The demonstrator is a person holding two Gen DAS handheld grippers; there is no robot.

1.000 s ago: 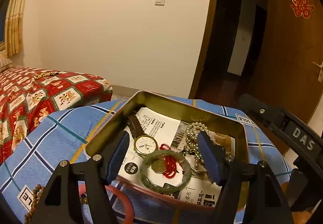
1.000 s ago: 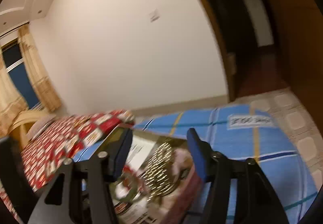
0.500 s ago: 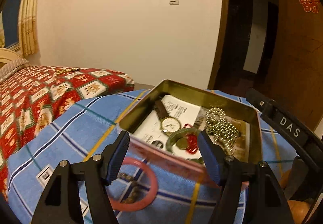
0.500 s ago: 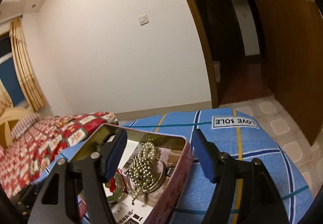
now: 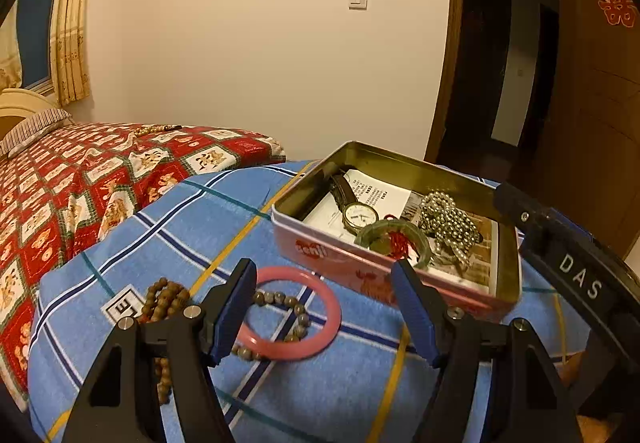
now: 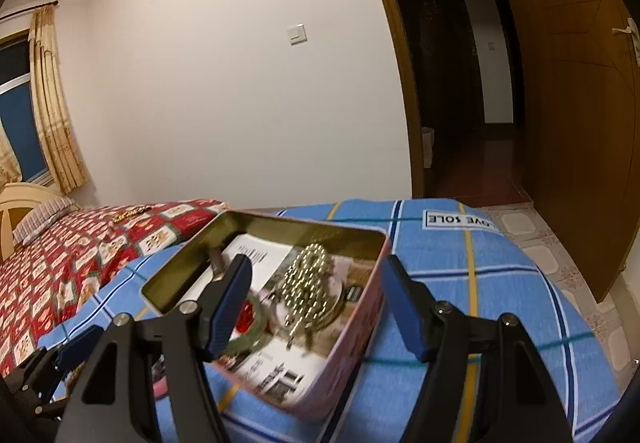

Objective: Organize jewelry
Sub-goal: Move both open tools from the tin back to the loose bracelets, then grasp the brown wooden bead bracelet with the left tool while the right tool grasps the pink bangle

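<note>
A pink tin box (image 5: 384,275) sits on the blue plaid cloth (image 5: 168,235). It holds a wristwatch (image 5: 358,213), a green jade bangle (image 5: 424,247) with a red tassel, and a pearl necklace (image 5: 450,219). A pink bangle (image 5: 330,327) and a brown bead bracelet (image 5: 164,299) lie on the cloth in front of the tin. My left gripper (image 5: 324,311) is open and empty, over the pink bangle. My right gripper (image 6: 316,307) is open and empty, over the tin (image 6: 344,355) and its pearls (image 6: 308,283).
A bed with a red patterned cover (image 5: 72,179) lies to the left, with a bead string (image 5: 156,129) on it. A white wall is behind. An open wooden door (image 6: 580,115) and tiled floor are to the right.
My left gripper has drawn back from over the tin, so the pink bangle and brown beads now show between its fingers. My right gripper has risen and steadied over the tin.
</note>
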